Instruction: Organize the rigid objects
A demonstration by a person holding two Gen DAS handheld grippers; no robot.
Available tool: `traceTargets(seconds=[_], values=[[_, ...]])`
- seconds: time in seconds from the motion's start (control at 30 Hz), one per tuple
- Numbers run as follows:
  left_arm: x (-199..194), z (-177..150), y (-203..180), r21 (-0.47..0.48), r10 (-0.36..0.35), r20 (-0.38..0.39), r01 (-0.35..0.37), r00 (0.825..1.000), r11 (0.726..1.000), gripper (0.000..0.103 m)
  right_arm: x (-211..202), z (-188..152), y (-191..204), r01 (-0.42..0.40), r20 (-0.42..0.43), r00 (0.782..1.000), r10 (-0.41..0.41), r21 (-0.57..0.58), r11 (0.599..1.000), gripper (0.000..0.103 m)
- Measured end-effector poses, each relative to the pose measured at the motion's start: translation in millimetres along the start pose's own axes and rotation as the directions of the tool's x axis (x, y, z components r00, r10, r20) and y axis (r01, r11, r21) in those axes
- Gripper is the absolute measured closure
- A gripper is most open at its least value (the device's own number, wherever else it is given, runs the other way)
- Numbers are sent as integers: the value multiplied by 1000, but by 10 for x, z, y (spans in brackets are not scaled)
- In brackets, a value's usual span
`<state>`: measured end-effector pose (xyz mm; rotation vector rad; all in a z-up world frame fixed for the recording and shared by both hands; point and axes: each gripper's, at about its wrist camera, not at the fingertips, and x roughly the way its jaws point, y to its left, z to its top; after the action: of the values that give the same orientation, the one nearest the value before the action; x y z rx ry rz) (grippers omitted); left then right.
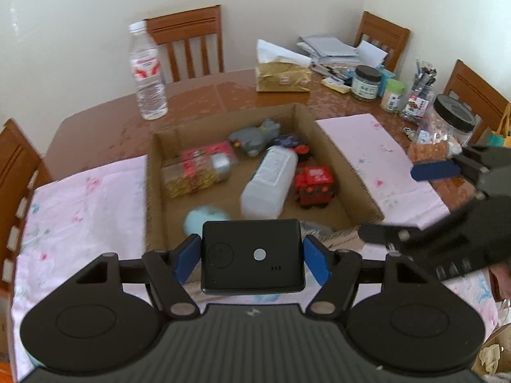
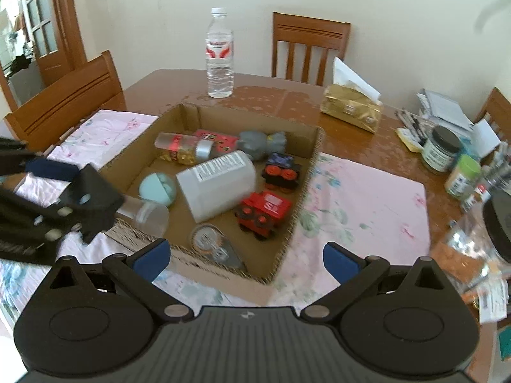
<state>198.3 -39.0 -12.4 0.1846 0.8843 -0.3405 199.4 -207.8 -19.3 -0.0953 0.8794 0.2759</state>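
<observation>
A wooden dining table (image 2: 271, 95) is being partly covered by a pink floral cloth (image 2: 367, 198), and an open cardboard box (image 2: 313, 146) is being kept on top of it. Inside the box, a white plastic bottle (image 2: 220, 185) is lying on its side at the middle, with a red toy truck (image 2: 265, 214) just beside it toward the near right corner and a black toy car with orange wheels (image 2: 282, 174) behind that. A grey plush toy (image 2: 260, 143) and a clear jar with a red label (image 2: 183, 148) are being kept along the far side, and a pale blue ball (image 2: 158, 188) near the left wall.

A flat black device (image 1: 252, 257) is being pinched between the blue pads of the left gripper (image 1: 252, 258), above the box's near edge. The right gripper (image 2: 244, 257) is being held with its jaws spread wide and nothing between them, over the box's near wall.

A water bottle (image 2: 219, 54) is standing upright beyond the box.
</observation>
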Motion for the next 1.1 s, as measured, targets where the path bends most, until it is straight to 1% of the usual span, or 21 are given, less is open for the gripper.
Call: traceTargets(seconds=[0.13, 0.23, 0.3, 0.37, 0.43, 0.53, 0.63, 0.7, 0.83, 0.97, 1.1], values=[[270, 100, -93, -3, -22, -15, 22, 1000, 1000, 34, -35, -67, -69, 29, -13, 999, -29, 15, 999, 0], [403, 115, -162, 4, -21, -22, 21, 1000, 1000, 34, -64, -114, -127, 43, -18, 999, -42, 28, 999, 0], [434, 109, -181, -1, -20, -16, 20, 1000, 1000, 28, -81, -132, -153, 45, -18, 999, -44, 37, 998, 0], [401, 103, -185, -8, -13, 8, 13, 1000, 1000, 13, -93, -139, -172, 45, -18, 999, -45, 42, 998, 0], [310, 92, -186, -10, 10, 56, -9, 998, 1000, 8, -101, -140, -177, 44, -17, 999, -44, 43, 998, 0], [158, 87, -174, -16, 66, 104, -64, 992, 998, 5, -99, -122, -175, 45, -21, 999, -44, 42, 998, 0], [25, 79, -120, -57, 123, 115, -117, 986, 991, 5, -95, -77, -154, 54, -29, 998, -53, 48, 997, 0], [-58, 68, -79, -96, 163, 94, -154, 982, 983, 5, -97, -28, -133, 70, -41, 997, -67, 57, 996, 0], [-157, 14, 7, -177, 227, 9, -222, 974, 959, 5, -121, 72, -76, 96, -73, 993, -89, 93, 991, 0], [-234, -57, 96, -233, 233, -37, -235, 972, 944, 5, -181, 134, 2, 98, -80, 993, -90, 114, 989, 0], [-287, -105, 134, -245, 236, -62, -244, 970, 938, 5, -230, 165, 98, 107, -84, 992, -98, 107, 988, 0]])
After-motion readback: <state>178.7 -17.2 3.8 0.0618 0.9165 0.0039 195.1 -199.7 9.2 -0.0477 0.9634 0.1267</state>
